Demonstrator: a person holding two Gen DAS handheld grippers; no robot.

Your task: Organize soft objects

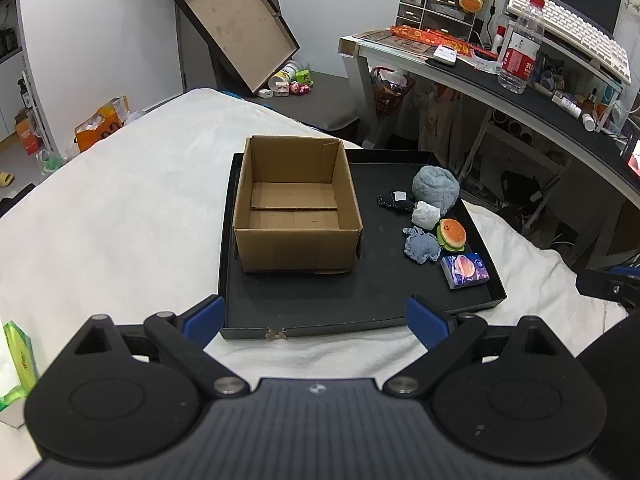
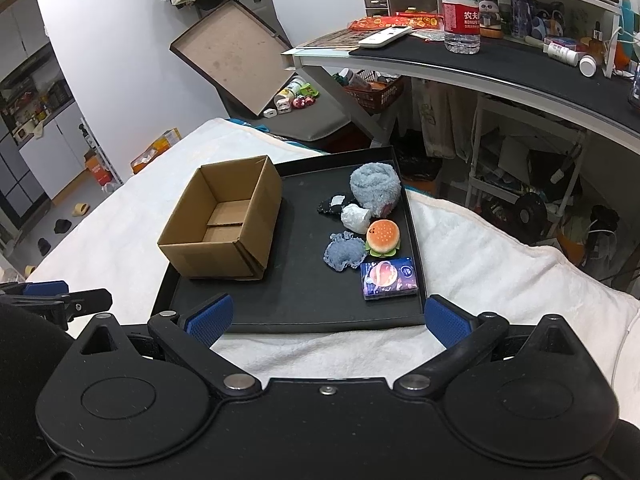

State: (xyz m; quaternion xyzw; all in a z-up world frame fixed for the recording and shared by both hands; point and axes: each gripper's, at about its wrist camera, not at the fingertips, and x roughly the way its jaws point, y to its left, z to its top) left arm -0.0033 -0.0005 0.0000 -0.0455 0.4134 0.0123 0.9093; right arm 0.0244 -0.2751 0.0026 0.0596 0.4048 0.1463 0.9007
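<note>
1. The left gripper [image 1: 316, 320] is hovering over the white blanket [image 1: 120, 208] at the near edge of the black tray [image 1: 360, 304], its blue pads spread wide with nothing between them. Judging by that, it is waiting rather than reaching.
2. The cardboard box [image 1: 296, 248] is sitting on the left part of the tray, open at the top and empty inside, so it is likely serving as the place where the soft things are going.
3. To the right of the box, well apart from it, the soft things are lying in a loose cluster along the tray's right side: a rolled grey-blue towel [image 2: 375, 188] at the far end, a small dark cloth piece [image 2: 332, 205] and a white crumpled wad [image 2: 355, 218] just beside it, then a burger toy [image 2: 383, 237], a blue lacy cloth [image 2: 343, 254], and a tissue pack [image 2: 390, 278] nearest the front.
4. The right gripper [image 2: 328, 318] is hanging at the tray's front edge with its pads also wide apart and holding nothing; the tissue pack is lying closest to it, so that is probably the easiest first pick.
5. Several things in the cluster are touching or nearly touching, so a grab may be catching a neighbour. The box's tall wall is standing between the cluster and its inside, so anything carried is needing a lift over it.
6. Farther right, a cluttered desk [image 2: 500, 68] is holding a water bottle [image 2: 460, 12], clear of the work.
</note>
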